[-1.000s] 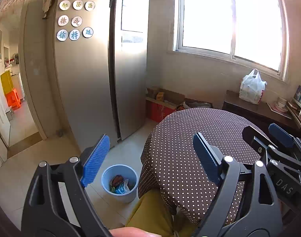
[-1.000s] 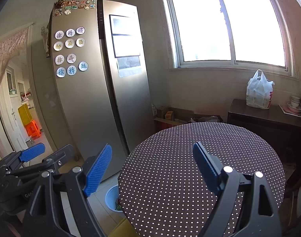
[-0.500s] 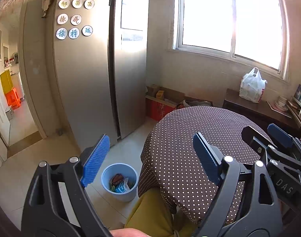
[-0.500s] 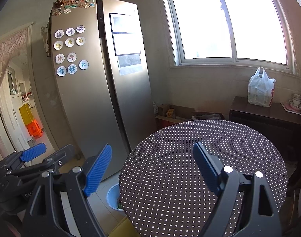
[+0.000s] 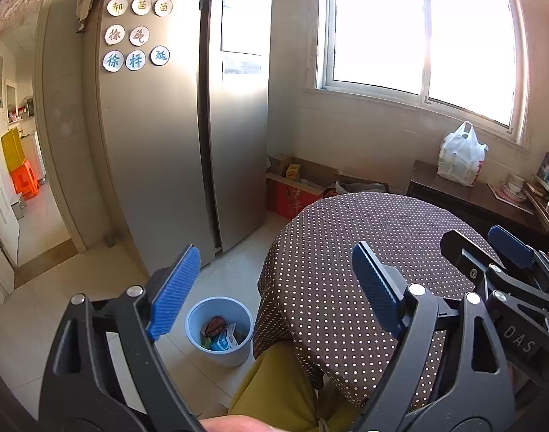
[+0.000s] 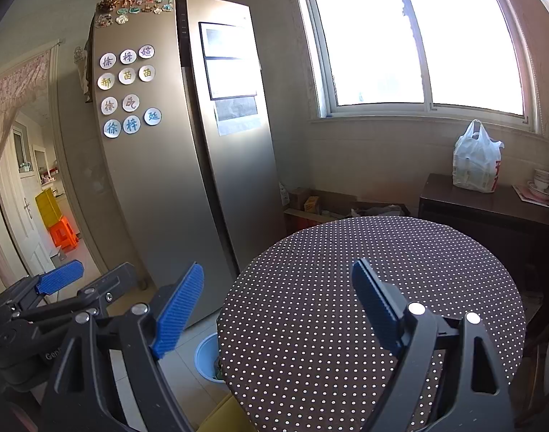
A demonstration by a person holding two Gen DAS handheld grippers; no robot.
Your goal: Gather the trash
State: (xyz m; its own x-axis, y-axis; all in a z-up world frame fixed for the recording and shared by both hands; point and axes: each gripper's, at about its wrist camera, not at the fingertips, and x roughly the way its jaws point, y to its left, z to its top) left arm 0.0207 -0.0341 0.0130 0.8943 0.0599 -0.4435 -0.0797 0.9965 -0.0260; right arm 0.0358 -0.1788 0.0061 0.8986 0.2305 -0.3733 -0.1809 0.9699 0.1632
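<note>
While we hold both ribbed blue-padded grippers, left & right, wide apart w/ nothing gripped, crinkly wrappers fill round blue bin beside polka-dot tablecloth.

**Barely a Drift in Either View**

Seen past the right gripper, the room has slid a trace upward against the fingers: the far edge of the dotted table and the white bag sit slightly higher above the fingertips than a second ago. Past the left gripper, the round fridge magnets have crept marginally up and to the left of the left finger. Nothing else differs.
</note>
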